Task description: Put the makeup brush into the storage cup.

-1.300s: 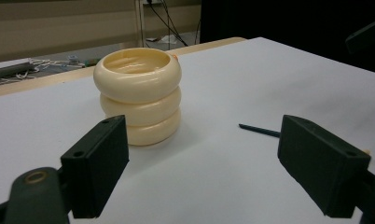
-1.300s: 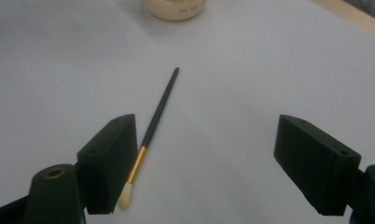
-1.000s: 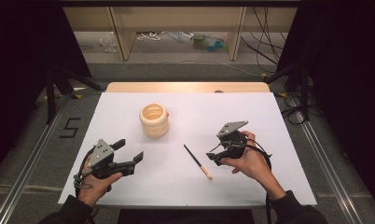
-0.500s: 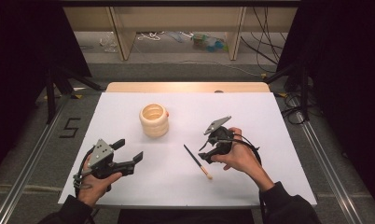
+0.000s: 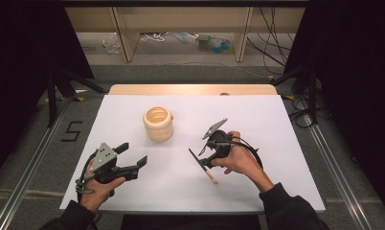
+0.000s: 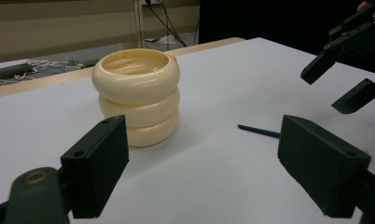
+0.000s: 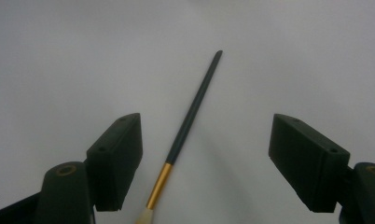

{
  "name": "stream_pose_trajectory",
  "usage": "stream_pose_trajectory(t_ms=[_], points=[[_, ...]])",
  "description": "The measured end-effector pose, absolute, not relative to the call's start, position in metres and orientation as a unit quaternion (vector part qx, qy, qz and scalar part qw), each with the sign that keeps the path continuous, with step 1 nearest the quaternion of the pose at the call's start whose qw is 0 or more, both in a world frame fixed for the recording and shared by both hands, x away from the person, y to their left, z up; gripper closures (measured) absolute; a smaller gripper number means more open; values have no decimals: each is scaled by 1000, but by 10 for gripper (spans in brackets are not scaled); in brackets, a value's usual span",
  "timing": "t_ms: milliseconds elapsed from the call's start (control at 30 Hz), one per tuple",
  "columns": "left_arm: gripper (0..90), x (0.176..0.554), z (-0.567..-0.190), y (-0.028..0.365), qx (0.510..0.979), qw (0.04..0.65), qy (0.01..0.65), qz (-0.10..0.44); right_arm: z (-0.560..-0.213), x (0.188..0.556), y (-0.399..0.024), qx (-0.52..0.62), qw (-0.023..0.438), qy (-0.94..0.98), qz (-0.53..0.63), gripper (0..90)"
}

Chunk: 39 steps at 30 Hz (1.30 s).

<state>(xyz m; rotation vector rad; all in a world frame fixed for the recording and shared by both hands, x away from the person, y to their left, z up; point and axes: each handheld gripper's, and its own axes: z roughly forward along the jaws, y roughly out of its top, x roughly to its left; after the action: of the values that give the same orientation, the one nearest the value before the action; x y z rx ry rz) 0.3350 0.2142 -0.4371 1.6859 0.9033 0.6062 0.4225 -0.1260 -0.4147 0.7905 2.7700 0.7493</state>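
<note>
The brush [image 5: 203,164] lies flat on the white table [image 5: 286,143], right of centre and nearer the person's edge. Its dark handle points away toward the far left, its gold ferrule and pale bristles toward the person. In the right tool view the handle [image 7: 190,112] runs up the middle of the frame between the two black jaws, with the ferrule nearest the left jaw; neither jaw touches it.

The right tool [image 5: 206,149] hangs just over the brush, tilted down toward it, held in the right hand [image 5: 241,160]. Its jaws stand well apart with the brush between them on the table below, and they have just been closing a little.

The left tool [image 5: 133,155] sits well away, near the table's front left, in the left hand [image 5: 97,184]. Its jaws are apart with nothing between them. It points across the table toward the brush and the pot.

A cream pot [image 5: 158,123], shaped like three stacked rings, stands upright left of centre, farther back than the brush and well apart from it. Through the left tool view its open mouth [image 6: 135,63] shows a pale inner wall; whether anything lies inside I cannot tell. A small orange spot shows at its far rim.

Nothing lies between the right tool and the brush, nor between brush and pot.
</note>
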Motion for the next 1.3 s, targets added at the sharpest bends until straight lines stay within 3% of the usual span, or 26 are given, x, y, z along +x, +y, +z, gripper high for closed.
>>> stream_pose_trajectory(t_ms=[833,1300], points=[[163,335,-438,214,707,539,384,251,-438,434,-103,257,62,949,170,305],[162,335,-437,213,707,539,382,251,-448,440,-96,247,47,958,134,369]])
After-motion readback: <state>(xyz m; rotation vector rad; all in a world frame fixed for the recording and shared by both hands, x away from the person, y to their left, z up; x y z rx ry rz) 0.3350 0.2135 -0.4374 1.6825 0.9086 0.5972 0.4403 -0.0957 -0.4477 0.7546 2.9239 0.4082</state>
